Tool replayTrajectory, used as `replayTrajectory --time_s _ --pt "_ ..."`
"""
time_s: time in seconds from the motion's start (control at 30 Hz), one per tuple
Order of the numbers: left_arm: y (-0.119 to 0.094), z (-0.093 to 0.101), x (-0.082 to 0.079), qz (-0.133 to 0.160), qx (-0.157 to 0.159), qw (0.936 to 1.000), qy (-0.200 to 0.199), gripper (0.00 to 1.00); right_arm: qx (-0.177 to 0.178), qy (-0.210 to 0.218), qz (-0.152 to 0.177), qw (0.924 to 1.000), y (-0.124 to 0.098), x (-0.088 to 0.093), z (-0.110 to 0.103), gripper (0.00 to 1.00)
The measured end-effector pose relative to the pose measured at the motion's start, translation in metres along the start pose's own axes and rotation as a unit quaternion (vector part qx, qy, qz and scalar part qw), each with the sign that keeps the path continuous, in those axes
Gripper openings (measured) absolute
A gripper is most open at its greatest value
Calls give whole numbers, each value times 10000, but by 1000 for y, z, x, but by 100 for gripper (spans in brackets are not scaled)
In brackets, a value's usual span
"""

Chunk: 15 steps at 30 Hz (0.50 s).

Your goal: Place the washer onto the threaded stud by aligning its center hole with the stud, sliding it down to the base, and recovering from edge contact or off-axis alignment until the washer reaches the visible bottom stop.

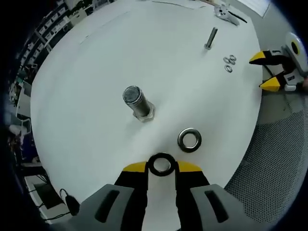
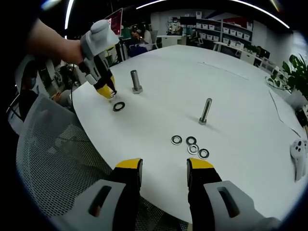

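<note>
One washer [image 1: 161,164] in left gripper [image 1: 161,166], 2nd washer [image 1: 189,139] nr threaded stud [image 1: 136,101].

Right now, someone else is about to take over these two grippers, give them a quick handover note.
Left gripper: shut on a dark washer, held just above the white table, short of the large threaded stud.
Right gripper: open, holding nothing, at the table edge near four small washers.
A second large washer lies flat on the table beside the left gripper. A thinner stud stands upright just beyond the small washers.
Done: one washer picked up.
Left: bring it over the large stud, centre the hole, slide it down to the hex base. No washer is on either stud yet.
</note>
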<state>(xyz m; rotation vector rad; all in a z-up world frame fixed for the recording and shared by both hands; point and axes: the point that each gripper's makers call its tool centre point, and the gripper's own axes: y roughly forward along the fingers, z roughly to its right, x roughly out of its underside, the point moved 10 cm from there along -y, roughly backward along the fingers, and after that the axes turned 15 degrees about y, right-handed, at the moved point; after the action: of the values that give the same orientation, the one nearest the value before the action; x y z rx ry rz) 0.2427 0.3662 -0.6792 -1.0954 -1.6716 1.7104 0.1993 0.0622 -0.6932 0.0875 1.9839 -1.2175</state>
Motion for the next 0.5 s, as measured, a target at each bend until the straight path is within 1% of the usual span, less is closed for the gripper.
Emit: replayTrajectory --time_s 0.27,0.4,0.5 --pt "-18 -14 -12 232 -181 9995 137 19 -7 -8 -1 10000 0 0 0 39" --pt "-24 -20 -14 191 -254 9993 182 19 -10 -8 5 10000 0 0 0 39" --pt "-28 -25 -16 281 -281 9991 143 19 -11 -10 -12 10000 0 0 0 39"
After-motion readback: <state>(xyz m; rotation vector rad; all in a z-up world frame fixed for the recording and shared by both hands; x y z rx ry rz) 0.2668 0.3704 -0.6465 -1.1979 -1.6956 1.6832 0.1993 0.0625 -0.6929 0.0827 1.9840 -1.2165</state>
